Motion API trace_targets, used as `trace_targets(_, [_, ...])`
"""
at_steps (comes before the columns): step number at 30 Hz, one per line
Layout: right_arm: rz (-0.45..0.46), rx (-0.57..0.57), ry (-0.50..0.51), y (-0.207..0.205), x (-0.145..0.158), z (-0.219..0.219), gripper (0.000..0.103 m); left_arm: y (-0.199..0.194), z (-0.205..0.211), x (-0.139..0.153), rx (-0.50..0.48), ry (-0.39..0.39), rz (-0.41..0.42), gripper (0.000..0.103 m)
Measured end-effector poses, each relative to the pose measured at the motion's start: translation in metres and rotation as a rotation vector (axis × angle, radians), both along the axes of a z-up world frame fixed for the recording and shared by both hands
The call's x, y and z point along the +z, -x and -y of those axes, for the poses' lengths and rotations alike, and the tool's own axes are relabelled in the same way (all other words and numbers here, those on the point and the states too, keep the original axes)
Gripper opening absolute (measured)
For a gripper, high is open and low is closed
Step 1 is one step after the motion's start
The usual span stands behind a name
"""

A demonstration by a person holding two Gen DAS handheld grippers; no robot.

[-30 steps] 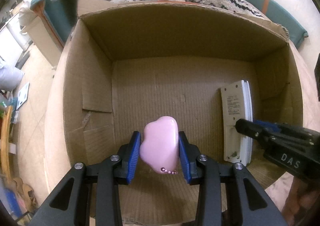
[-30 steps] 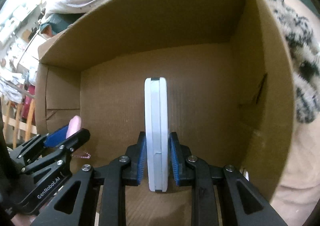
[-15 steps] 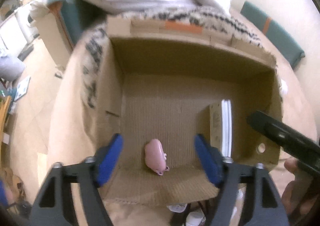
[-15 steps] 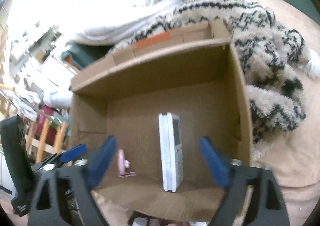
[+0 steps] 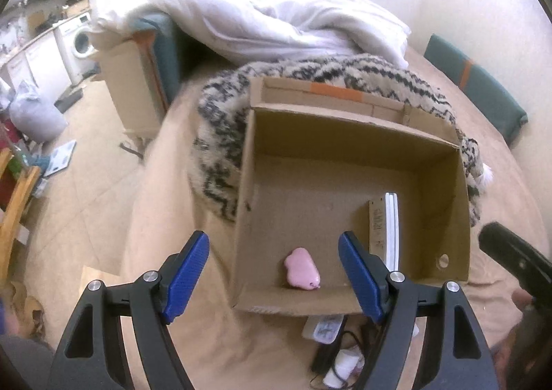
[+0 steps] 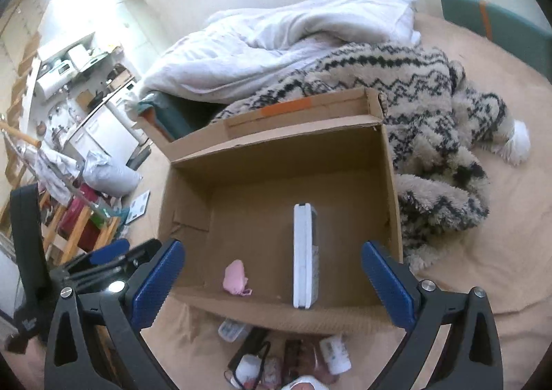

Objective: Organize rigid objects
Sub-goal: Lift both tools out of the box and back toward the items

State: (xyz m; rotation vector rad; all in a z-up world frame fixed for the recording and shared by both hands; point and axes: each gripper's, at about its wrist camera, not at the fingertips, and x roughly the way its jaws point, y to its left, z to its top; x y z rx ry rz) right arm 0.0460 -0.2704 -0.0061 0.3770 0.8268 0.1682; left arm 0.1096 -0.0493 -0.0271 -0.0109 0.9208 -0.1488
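Cardboard box point(image 5: 355, 134) holds pink case point(image 5: 302, 269) and white remote point(image 6: 303, 252) apart; both grippers point(image 5: 274, 272) point(image 6: 272, 283) wide, empty

Brown corrugated cardboard box point(image 6: 391, 183): matt, ribbed. Small pink smooth plastic case point(image 5: 302, 269), slight sheen. White glossy plastic remote point(image 6: 303, 252). Fuzzy cream-and-black zigzag fleece blanket point(image 6: 441, 134). White quilted cloth duvet point(image 5: 276, 24).
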Motion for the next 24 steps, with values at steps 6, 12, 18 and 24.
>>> trace_targets(6, [-0.001,-0.008,-0.004,0.037,0.005,-0.001,0.103,0.035,-0.015,0.007,0.010,-0.007,0.026,0.075])
trace_targets(12, [-0.065,-0.024,-0.019,0.061,-0.007,-0.001,0.103,0.056,-0.025,-0.010,0.047,-0.029,-0.006,0.075])
trace_targets(18, [-0.105,-0.087,-0.015,0.063,-0.018,0.004,0.103,0.055,-0.029,-0.021,0.083,-0.054,-0.024,0.075])
trace_targets(24, [-0.175,-0.095,-0.027,0.054,-0.032,0.005,0.103,0.045,-0.030,-0.043,0.079,-0.041,-0.129,0.075])
